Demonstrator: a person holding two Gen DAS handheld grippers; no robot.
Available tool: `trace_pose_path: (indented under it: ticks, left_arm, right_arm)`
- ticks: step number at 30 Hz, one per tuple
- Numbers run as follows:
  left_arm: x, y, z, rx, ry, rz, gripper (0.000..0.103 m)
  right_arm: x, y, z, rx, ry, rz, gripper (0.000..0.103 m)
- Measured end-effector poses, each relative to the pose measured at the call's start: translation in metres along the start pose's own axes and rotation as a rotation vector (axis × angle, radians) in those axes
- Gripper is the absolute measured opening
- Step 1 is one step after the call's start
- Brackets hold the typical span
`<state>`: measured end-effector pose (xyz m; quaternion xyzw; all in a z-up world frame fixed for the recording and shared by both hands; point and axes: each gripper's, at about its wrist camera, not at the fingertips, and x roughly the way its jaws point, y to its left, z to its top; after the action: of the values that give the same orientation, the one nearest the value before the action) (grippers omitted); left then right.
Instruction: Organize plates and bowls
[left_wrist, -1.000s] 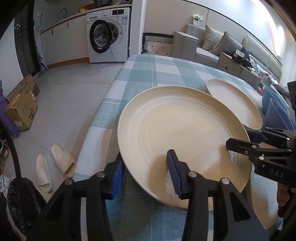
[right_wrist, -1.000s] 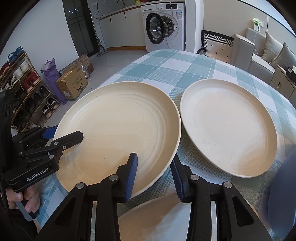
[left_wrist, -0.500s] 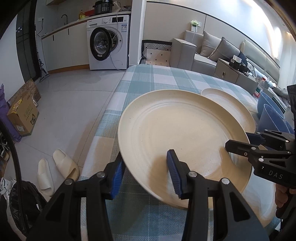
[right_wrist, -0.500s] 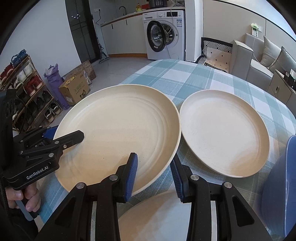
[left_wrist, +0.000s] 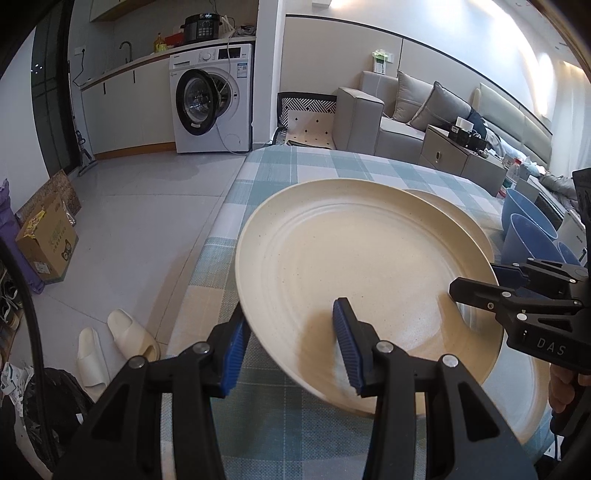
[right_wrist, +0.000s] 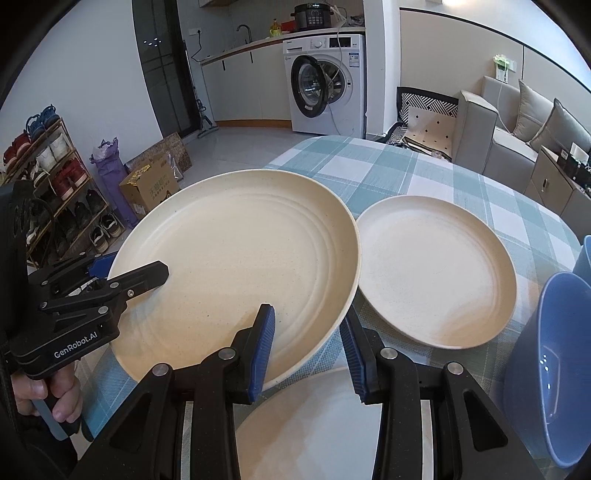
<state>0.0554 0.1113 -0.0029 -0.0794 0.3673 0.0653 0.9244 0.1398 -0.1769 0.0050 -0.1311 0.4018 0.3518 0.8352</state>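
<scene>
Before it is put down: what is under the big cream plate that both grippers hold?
Under the big cream plate: checked tablecloth and part of another cream plate; the rest is covered.

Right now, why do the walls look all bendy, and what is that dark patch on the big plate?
In both wrist views the fisheye lens bends straight lines, so the walls curve and the corners go black. In the left wrist view the dark patch on the big plate is a shadow beside the left gripper finger. In the right wrist view the blue bowl shows small glints of light.
</scene>
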Motion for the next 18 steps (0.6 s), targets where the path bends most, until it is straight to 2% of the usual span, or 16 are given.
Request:
trace_pose_path:
  ticks: [18]
  left_arm:
    - [-0.025, -0.026, 0.004, 0.047, -0.037, -0.046, 0.044]
  right_arm:
    - [-0.048, -0.012, -0.017, 0.033, -0.061, -0.032, 0.037]
